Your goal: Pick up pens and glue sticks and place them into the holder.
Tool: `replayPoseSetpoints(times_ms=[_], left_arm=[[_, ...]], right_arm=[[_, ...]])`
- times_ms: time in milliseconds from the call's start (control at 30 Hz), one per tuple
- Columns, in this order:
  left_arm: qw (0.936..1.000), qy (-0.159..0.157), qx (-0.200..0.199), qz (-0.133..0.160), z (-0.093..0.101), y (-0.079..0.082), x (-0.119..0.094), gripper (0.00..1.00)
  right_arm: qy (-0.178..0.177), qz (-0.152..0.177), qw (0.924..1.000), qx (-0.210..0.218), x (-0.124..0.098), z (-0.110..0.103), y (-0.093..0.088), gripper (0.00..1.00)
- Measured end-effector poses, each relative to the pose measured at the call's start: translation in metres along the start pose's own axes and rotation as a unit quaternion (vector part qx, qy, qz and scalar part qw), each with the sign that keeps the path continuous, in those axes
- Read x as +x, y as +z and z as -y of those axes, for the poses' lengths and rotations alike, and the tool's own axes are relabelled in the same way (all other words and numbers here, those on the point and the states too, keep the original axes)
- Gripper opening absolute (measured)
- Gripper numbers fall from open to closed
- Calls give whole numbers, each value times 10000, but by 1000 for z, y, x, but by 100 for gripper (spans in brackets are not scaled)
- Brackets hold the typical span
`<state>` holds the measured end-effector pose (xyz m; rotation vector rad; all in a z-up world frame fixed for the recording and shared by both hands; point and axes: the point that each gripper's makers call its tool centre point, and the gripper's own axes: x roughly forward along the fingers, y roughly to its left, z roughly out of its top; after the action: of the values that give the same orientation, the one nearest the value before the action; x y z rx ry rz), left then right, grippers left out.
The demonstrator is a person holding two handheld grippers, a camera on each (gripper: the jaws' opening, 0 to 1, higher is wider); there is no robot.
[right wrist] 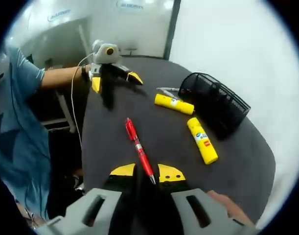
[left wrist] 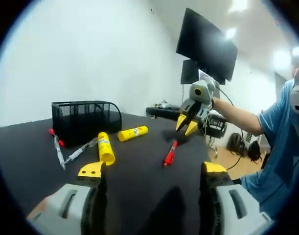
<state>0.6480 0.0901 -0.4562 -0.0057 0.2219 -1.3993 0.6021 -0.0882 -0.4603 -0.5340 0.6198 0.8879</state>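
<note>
In the right gripper view, the right hand-held gripper (right wrist: 147, 172) at the bottom centre is open around the tip of the red pen (right wrist: 138, 148), perhaps touching it. The left hand-held gripper (left wrist: 151, 169) is open. Two glue sticks (right wrist: 202, 139) lie beside the black mesh holder (right wrist: 218, 103) on the dark table (right wrist: 115, 142).

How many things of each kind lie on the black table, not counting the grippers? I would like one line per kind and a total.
Glue sticks: 2, one yellow and a second yellow
Red pens: 2, one near the middle and one by the holder
Silver pens: 1
Mesh holders: 1
Total: 6
</note>
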Motion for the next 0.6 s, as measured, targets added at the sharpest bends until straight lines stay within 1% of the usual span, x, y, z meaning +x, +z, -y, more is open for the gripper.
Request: replayPoseSetpoints(times_ms=[33,67,100,133,167,200,267,333,367,500,600], left_arm=[[10000,-19,-85,36,-1,-3,-1,72],[9999,3,-109,-2,0,-5,0,70],[9999,37,-45,-85,1,-6,-1,69],[10000,-4,-42,8,8,-2,0,68],[9998,-81,-153,133,12,2,1,68],[9998,-75,-166,101,11,1,0,67],[9998,-47,-172,117,11,-1,-2,65],[9997,-32,-181,156,12,1,-3,65],[9996,-38,-193,197,13,2,-3,65],[9995,-61,-211,228,16,2,-4,65],[9996,-67,-193,189,19,0,-4,64]], right_arm=[[26,-125,9999,-65,2,1,-2,13],[73,-277,9995,-121,5,0,-5,13],[133,-419,9989,-152,8,-1,-8,13],[147,-492,9985,-179,10,0,-10,13],[184,-550,9982,-169,12,-1,-10,13],[230,-643,9975,-161,14,-1,-13,13],[211,-775,9966,-174,17,2,-15,12],[201,-877,9958,-150,18,5,-18,7],[193,-932,9953,-175,18,6,-19,6],[332,-1091,9933,-195,18,3,-23,6],[359,-1234,9912,-317,19,5,-28,6]])
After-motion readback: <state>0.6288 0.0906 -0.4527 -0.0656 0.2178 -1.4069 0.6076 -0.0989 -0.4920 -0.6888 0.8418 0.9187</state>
